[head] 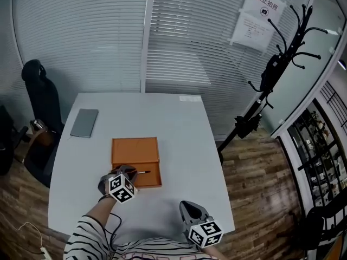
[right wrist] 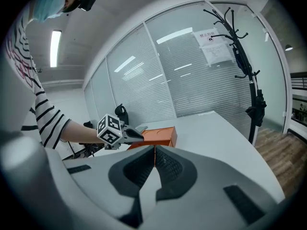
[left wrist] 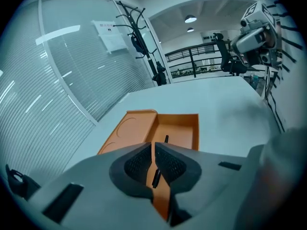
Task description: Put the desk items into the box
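**Pen placement into the box: release step**

The left tool (left wrist: 154, 150) is clenched on a thin black pen (left wrist: 156, 176). The pen points forward over the open tray half of the orange box (head: 135, 149). The box lies near the middle of the table (head: 179, 118), with its other half open flat beside the tray. The right tool (right wrist: 154, 152) is closed on nothing and hovers near the table's near edge, well apart from the box.

Step in hand, as judged: depositing the pen. The next move calls for lowering the pen inside the tray walls, then parting the jaws. A flat grey item (head: 84, 122) lies well apart at the far left, not yet boxed.
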`<control>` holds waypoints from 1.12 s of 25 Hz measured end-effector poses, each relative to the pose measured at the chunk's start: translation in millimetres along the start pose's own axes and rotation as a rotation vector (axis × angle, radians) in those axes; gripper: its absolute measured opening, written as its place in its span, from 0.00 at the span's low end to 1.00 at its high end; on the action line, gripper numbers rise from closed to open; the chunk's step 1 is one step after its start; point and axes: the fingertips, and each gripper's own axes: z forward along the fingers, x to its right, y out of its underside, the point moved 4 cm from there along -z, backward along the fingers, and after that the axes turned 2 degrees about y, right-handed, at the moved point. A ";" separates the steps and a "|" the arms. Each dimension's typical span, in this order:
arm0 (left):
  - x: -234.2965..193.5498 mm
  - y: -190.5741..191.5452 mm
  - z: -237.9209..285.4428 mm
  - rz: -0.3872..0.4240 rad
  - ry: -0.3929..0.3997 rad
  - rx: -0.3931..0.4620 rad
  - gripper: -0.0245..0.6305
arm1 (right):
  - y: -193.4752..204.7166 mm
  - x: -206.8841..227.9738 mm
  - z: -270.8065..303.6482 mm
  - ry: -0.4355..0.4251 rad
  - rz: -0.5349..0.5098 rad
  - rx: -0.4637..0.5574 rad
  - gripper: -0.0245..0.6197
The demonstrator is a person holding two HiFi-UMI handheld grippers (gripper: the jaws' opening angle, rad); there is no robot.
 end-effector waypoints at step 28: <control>18.1 -24.6 -146.7 -0.337 -0.395 0.294 0.07 | -30.2 -2.6 14.3 -0.217 -0.125 0.004 0.08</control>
